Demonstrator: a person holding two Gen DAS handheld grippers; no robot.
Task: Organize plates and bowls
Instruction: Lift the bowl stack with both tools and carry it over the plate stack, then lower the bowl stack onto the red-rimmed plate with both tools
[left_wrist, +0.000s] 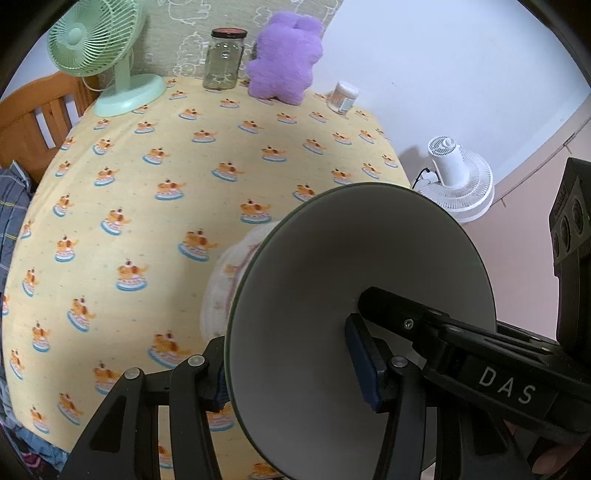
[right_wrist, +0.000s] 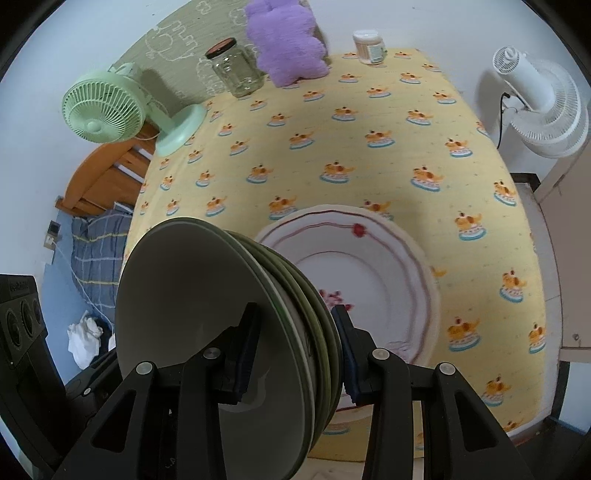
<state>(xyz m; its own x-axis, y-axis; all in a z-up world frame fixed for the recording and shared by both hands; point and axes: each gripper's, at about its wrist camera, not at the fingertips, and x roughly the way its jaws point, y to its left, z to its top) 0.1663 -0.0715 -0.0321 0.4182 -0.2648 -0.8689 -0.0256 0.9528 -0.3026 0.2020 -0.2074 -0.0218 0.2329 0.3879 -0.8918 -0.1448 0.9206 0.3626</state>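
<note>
A stack of several grey-green plates (left_wrist: 351, 258) (right_wrist: 184, 288) hangs tilted on edge above the table, held from two sides. My left gripper (left_wrist: 291, 376) is shut on its near rim in the left wrist view. From the right, one of my right gripper's fingers (left_wrist: 406, 314) lies across the grey face. In the right wrist view, my right gripper (right_wrist: 295, 354) is shut on the whole stack's rim. Below the stack, a white plate with red lines and flowers (right_wrist: 354, 266) (left_wrist: 229, 280) lies flat on the yellow tablecloth (right_wrist: 369, 110) (left_wrist: 147, 184).
Along the table's far edge stand a green fan (left_wrist: 96, 40) (right_wrist: 103, 107), a glass jar (left_wrist: 221, 59) (right_wrist: 240, 70), a purple plush (left_wrist: 284, 55) (right_wrist: 288, 40) and a small tub (left_wrist: 343, 96) (right_wrist: 369, 46). A white fan (left_wrist: 458, 177) (right_wrist: 543, 103) stands off the table's right side.
</note>
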